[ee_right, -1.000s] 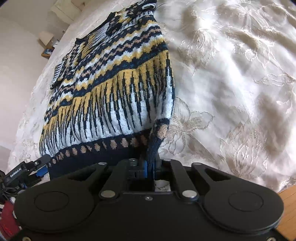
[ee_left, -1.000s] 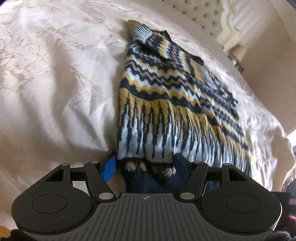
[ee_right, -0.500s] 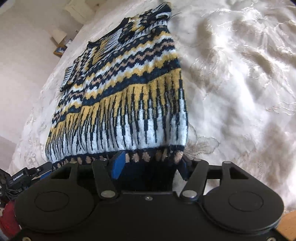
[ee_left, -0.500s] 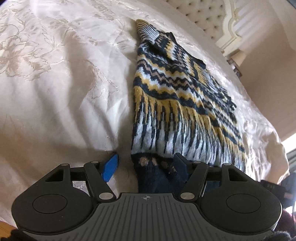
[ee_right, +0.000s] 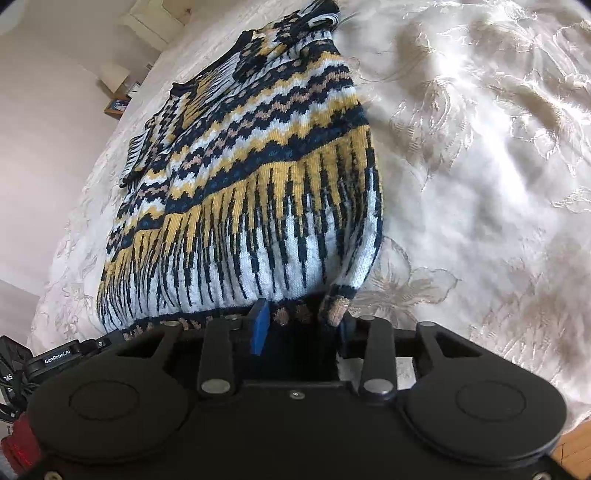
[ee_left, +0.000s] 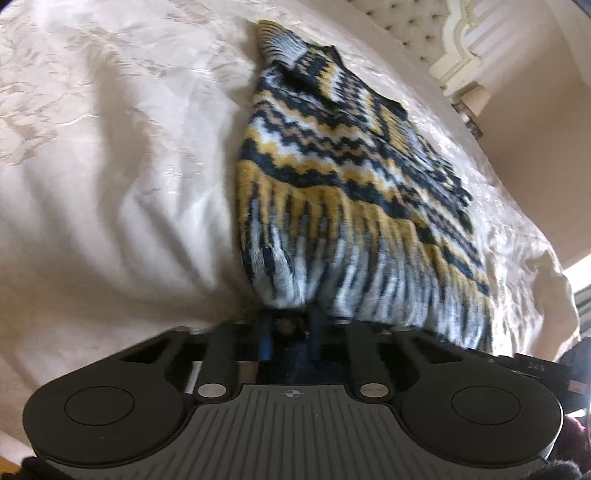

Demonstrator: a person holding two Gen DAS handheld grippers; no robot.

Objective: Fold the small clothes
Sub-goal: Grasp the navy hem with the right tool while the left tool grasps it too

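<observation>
Garment: a patterned knitted sweater (ee_left: 347,192) is laid flat on a bed, its long axis running from the hem at lower centre of each frame to the neck end near the top.
Hem: the dark navy hem band (ee_right: 295,317) is the part nearest both grippers; the rest is stretched away from them, up-frame.
Left gripper (ee_left: 290,332): the jaws have just been closing and are seen nearly together, with a bunch of the hem corner pinched between the blue pads at lower centre.
Right gripper (ee_right: 299,328): the jaws have just been closing but stand partly apart; hem fabric lies between them, and a firm pinch cannot be confirmed.
Governing relation: each gripper is set at one hem corner, neither nearer than the other, so a fold is judged to run along the long axis, hem toward neck.
Bed: a cream embroidered bedspread (ee_right: 480,166) carries the garment.
Left view only: a tufted headboard (ee_left: 406,22), upper right.
Right view only: a folded sleeve at the garment's left edge, and the other gripper's body at lower left.
</observation>
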